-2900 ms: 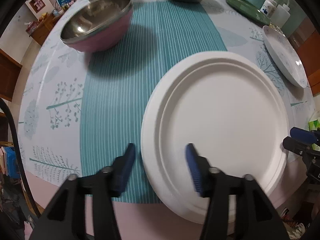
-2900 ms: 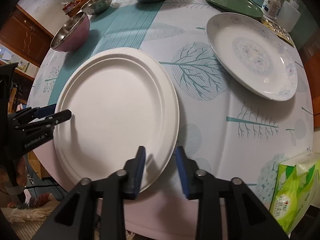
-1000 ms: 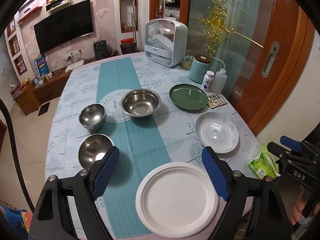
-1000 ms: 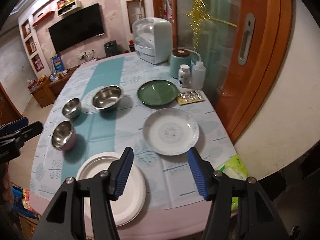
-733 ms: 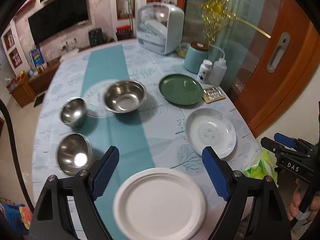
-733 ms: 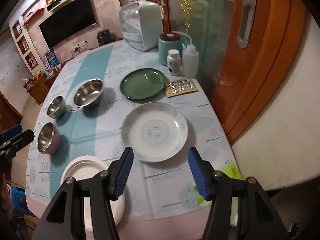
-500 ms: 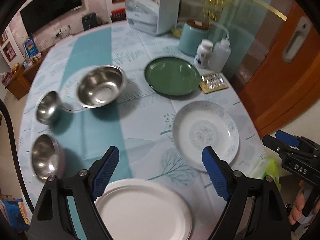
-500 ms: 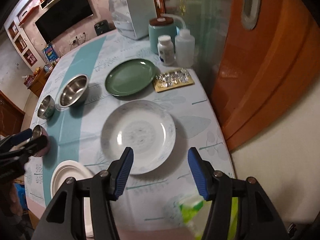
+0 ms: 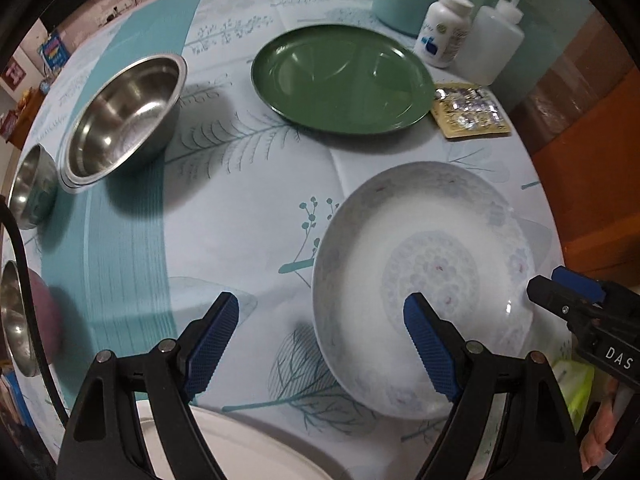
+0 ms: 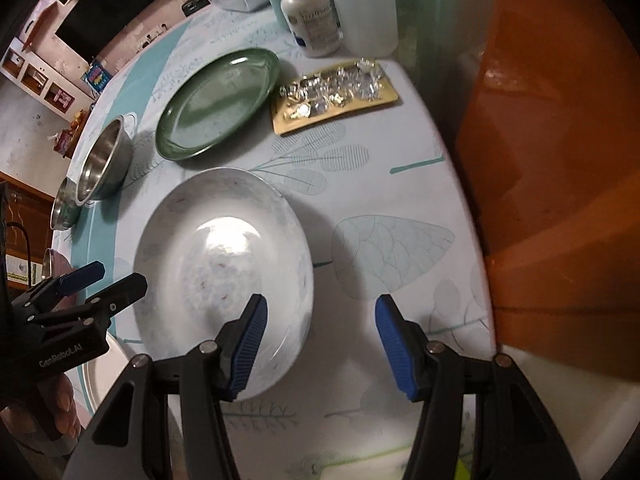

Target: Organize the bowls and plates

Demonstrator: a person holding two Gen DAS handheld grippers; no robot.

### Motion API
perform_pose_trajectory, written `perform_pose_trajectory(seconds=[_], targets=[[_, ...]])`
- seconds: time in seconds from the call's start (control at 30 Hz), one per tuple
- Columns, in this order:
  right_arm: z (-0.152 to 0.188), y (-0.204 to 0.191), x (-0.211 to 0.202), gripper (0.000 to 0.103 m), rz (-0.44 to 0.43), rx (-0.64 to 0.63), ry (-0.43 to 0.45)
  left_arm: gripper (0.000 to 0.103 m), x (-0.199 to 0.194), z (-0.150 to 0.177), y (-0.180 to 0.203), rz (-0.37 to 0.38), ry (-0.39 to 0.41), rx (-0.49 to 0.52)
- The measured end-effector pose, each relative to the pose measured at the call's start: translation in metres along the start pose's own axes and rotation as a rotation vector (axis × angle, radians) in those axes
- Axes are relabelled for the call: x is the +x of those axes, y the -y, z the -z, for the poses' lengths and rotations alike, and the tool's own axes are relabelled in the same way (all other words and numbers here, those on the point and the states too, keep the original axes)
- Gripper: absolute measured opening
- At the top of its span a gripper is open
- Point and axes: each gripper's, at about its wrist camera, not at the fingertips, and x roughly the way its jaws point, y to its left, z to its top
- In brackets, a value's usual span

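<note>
The left claw (image 9: 320,344) hung wide open over the round white floral-patterned plate's (image 9: 424,280) near rim. The right claw (image 10: 320,344), jaws just narrowing yet empty, straddled that plate's (image 10: 224,264) opposite edge above the leaf-printed worktop (image 10: 392,240).

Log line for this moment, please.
left gripper: open, empty | right gripper: open, closing, empty | both flanking patterned plate | plate on table

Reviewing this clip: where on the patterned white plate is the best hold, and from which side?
Grip the patterned white plate by its thin raised rim, on the near edges facing the table's front. It lies flat, too wide to span. Each open claw, left and right, already straddles one rim section.
</note>
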Motion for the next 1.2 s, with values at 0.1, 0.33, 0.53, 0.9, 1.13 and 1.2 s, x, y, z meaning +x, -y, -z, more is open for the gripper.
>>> perform_pose_trajectory(seconds=[0.1, 0.33, 0.53, 0.9, 1.13, 1.2], targets=[[-0.004, 0.001, 0.009, 0.047, -0.018, 0.002, -0.024, 0.072, 0.009, -0.004, 0.000, -0.008, -0.014, -0.004], [-0.007, 0.002, 0.024, 0.023, -0.032, -0.017, -0.071, 0.037, 0.030, -0.005, 0.003, 0.021, -0.087, -0.020], [-0.008, -0.002, 0.026, 0.008, -0.075, -0.033, -0.077, 0.023, 0.033, -0.002, 0.009, -0.002, -0.084, -0.001], [-0.003, -0.002, 0.024, 0.008, -0.071, -0.049, -0.075, 0.014, 0.028, 0.003, 0.006, -0.006, -0.087, -0.008], [0.004, -0.008, 0.015, 0.008, -0.072, -0.063, -0.067, 0.013, 0.017, 0.022, 0.001, -0.034, -0.108, 0.003], [0.006, -0.013, 0.010, 0.008, -0.064, -0.075, -0.055, 0.013, 0.012, 0.029, 0.000, -0.035, -0.100, 0.004]])
